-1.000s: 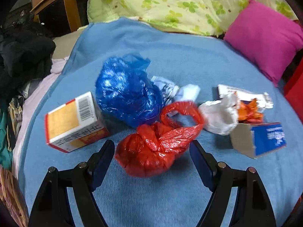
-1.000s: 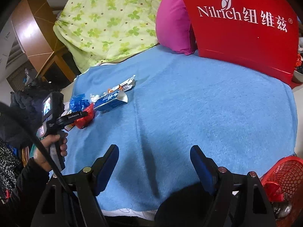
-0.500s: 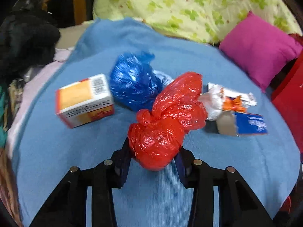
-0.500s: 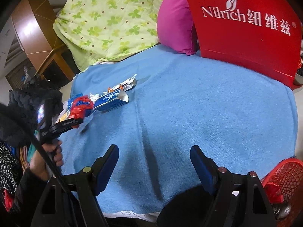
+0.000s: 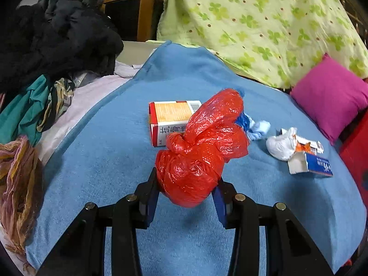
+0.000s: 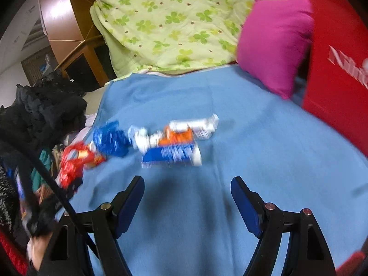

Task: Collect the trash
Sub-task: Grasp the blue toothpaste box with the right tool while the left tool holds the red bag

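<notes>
My left gripper (image 5: pixel 186 188) is shut on a knotted red plastic bag (image 5: pixel 200 151), held above the blue blanket (image 5: pixel 103 161). Behind the bag lie an orange-and-white carton (image 5: pixel 170 119), a scrap of blue bag (image 5: pixel 243 122), a white wad (image 5: pixel 281 145) and a blue-and-white torn box (image 5: pixel 310 164). In the blurred right wrist view my right gripper (image 6: pixel 187 191) stands open over bare blanket, short of the blue-and-white box (image 6: pixel 171 155), a blue bag (image 6: pixel 110 138) and an orange wrapper (image 6: pixel 179 135). The red bag (image 6: pixel 71 163) shows at the left there.
A pink cushion (image 5: pixel 331 96) and a green-flowered quilt (image 5: pixel 264 23) lie at the back. A red board (image 6: pixel 338 69) stands at the right. Dark clothes (image 5: pixel 53 36) and scarves (image 5: pixel 18 179) are piled along the left edge. A wooden cabinet (image 5: pixel 131 11) stands behind.
My left gripper closed on the red bag and lifted it off the blanket, pulling back from the trash pile. My right gripper swung left toward the pile, staying open.
</notes>
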A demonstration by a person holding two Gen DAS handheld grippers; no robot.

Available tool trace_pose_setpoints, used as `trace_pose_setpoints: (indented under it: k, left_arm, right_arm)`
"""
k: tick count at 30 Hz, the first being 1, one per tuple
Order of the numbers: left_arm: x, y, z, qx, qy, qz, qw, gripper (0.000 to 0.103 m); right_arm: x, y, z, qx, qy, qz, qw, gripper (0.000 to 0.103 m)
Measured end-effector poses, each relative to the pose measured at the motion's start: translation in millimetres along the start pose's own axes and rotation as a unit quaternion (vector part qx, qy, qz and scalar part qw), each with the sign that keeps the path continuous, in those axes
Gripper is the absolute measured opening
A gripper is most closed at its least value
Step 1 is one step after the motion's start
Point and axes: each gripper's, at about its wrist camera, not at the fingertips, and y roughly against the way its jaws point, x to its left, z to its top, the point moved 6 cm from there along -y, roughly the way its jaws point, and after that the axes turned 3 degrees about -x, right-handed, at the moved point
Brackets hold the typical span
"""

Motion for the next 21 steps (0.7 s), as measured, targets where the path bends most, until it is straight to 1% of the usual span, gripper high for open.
trace_pose_setpoints:
  k: [3, 5, 7, 8, 9, 10, 12, 13, 15, 16, 18, 21]
  left_arm:
    - [-0.8, -2.3, 3.0, -0.003, -0.002, -0.001, 1.0, 0.044]
    - [-1.2, -2.1, 3.2, -0.005, -0.001, -0.002, 1.0, 0.044]
    - [2.2, -2.7, 3.9, -0.005, 0.004, -0.002, 1.0, 0.044]
    - [3.2, -4.5, 4.8, -0.004, 0.008, -0.002, 1.0, 0.044]
    - [6.5, -6.8, 4.9, 0.001, 0.016, -0.001, 0.9999, 0.044]
    - [10.0, -8.4, 5.0, 0.004, 0.023, 0.002, 0.9997, 0.044]
    - [18.1, -9.2, 4.7, 0.007, 0.042, 0.009, 0.9991, 0.044]
    - [20.1, -8.7, 4.6, 0.006, 0.047, 0.01, 0.9988, 0.044]
    - [25.2, -7.3, 4.8, 0.005, 0.058, 0.015, 0.9982, 0.044]
    - [26.3, -6.6, 4.5, 0.004, 0.061, 0.015, 0.998, 0.044]
    - [25.9, -5.4, 4.8, 0.002, 0.061, 0.015, 0.998, 0.044]
    - [23.8, -4.3, 5.0, 0.0, 0.057, 0.015, 0.9982, 0.044]
  right_arm:
    - [11.6, -37.4, 23.9, 0.011, 0.0, 0.008, 1.0, 0.08]
    - [10.9, -60.1, 31.8, 0.014, 0.002, -0.014, 1.0, 0.08]
    - [6.0, -79.8, 31.7, 0.024, -0.006, -0.04, 0.999, 0.08]
    - [4.9, -86.7, 28.1, 0.032, -0.008, -0.047, 0.998, 0.08]
    - [7.3, -92.8, 18.6, 0.049, -0.01, -0.043, 0.998, 0.08]
    - [11.3, -93.6, 10.7, 0.064, -0.012, -0.027, 0.997, 0.08]
    - [34.1, -85.3, -9.7, 0.088, -0.003, 0.036, 0.995, 0.081]
    - [48.5, -74.8, -19.4, 0.091, 0.018, 0.065, 0.994, 0.081]
    - [67.8, -50.1, -34.7, 0.084, 0.06, 0.097, 0.99, 0.081]
    - [70.1, -42.2, -37.6, 0.082, 0.069, 0.099, 0.989, 0.081]
    - [65.9, -30.3, -36.6, 0.074, 0.079, 0.091, 0.99, 0.081]
    - [48.0, -27.6, -23.7, 0.062, 0.08, 0.06, 0.993, 0.081]
